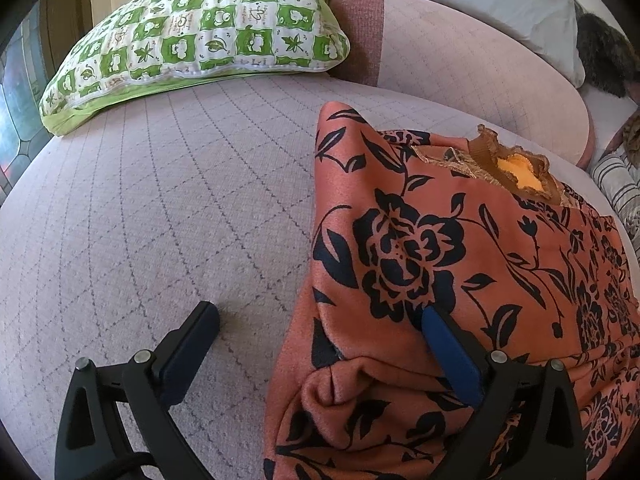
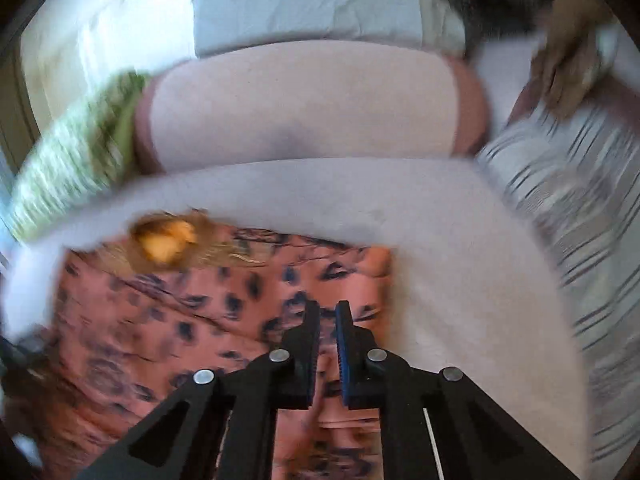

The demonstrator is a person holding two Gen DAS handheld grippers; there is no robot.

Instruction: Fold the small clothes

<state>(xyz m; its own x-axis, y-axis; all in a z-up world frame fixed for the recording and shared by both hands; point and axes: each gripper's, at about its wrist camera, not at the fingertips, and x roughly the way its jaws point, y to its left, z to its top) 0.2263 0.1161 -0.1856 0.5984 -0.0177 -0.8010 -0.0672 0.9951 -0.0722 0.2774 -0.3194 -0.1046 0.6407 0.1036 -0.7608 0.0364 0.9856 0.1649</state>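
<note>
One orange flowered top (image 1: 460,248) lying on the bed (image 1: 160,220), near one green pillow (image 1: 200,36). Left gripper (image 1: 320,316) wide open, holding nothing. Right gripper (image 2: 328,312) nearly closed above the top, gripping nothing.

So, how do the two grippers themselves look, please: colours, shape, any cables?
Both the left gripper and the right gripper have black angular linkage arms with triangular cut-outs and silver pivot pins, plus dark blue finger pads. A black cable shows at the left one's base.

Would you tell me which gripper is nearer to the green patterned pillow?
Left. The left gripper straddles the garment's edge on the pillow's side; the right gripper hovers over the garment's far side.
</note>
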